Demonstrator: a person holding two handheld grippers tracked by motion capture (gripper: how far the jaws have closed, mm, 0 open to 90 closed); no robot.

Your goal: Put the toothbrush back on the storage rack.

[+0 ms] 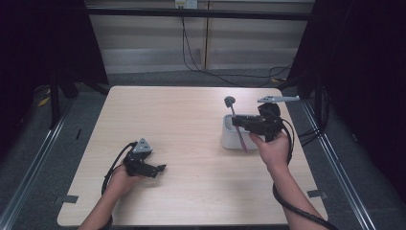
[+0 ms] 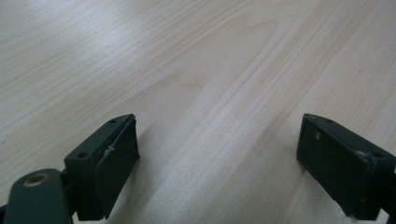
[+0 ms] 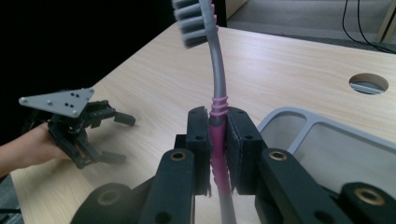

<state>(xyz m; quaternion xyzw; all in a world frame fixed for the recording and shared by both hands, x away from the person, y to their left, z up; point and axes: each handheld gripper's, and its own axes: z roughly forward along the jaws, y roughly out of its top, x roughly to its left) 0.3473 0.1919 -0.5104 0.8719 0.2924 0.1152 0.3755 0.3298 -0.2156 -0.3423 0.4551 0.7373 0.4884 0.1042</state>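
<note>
right gripper (image 3: pixel 218 154): jaws closed narrow on the pink ribbed part of a toothbrush (image 3: pixel 216 88), pads pressing from both sides. the brush stands near upright in the grip, bristle head at the top, grey neck curving above the pads, lower handle running down past them. in the high view the right gripper (image 1: pixel 244 125) sits near the right edge of the bench (image 1: pixel 182 115), about halfway along it, and the toothbrush (image 1: pixel 235 123) slants down into or across the grey holder (image 1: pixel 229 139) just below the jaws. whether the handle tip touches the holder cannot be told.

left gripper (image 2: pixel 217 158): jaws wide apart, nothing between them, pointed low over bare wood. in the high view the left gripper (image 1: pixel 152 168) rests towards the front-left corner of the bench, well apart from the holder.

risks, as judged:
- the grip sits on a slim rounded handle, with most of the length above and below the pads. the brush may pivot or slide in the jaws if it is swung or knocked.
- the lower handle is close to the holder wall. a sideways move before it is lifted free may catch the rim and tip or drag the holder, which nothing steadies.
- the holder stands near the right edge; a hard nudge may push it towards that edge.
- the left gripper is too far off to brace anything.
</note>
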